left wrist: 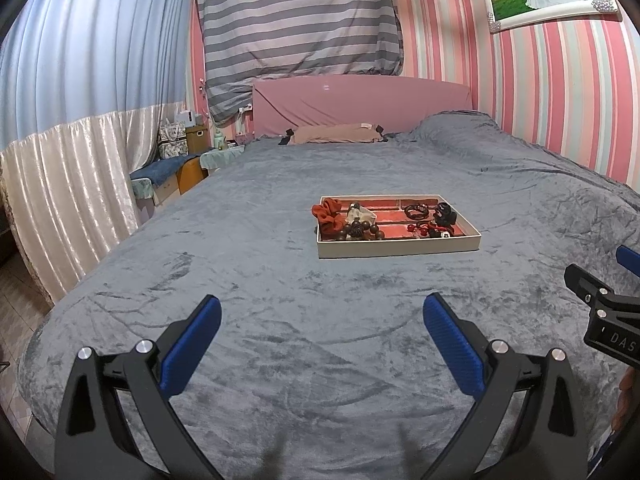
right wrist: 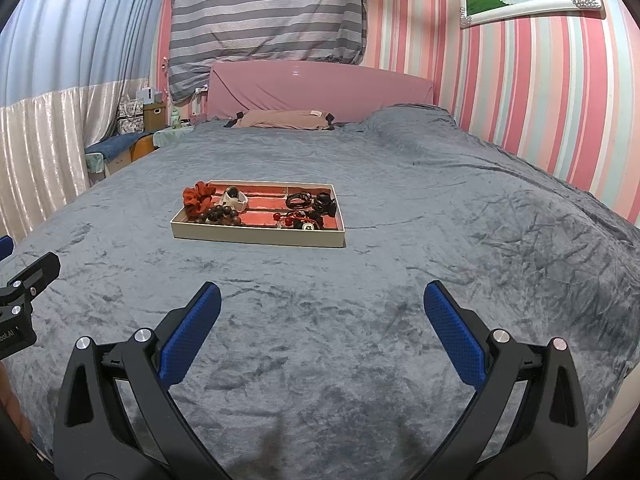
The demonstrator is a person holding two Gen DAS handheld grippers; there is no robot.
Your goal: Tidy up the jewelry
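Note:
A shallow cream tray with a red lining lies in the middle of the grey bed. Inside it are a rust-red scrunchie, dark wooden beads, a white piece, black hair ties, a black clip and small red-beaded pieces. My left gripper is open above the blanket, well short of the tray, holding nothing. My right gripper is open too, also empty, with the tray ahead to its left.
The grey velvet blanket covers the whole bed. A pink headboard and a tan pillow sit at the far end. Curtains and a bedside stand with boxes are on the left; a striped wall is on the right.

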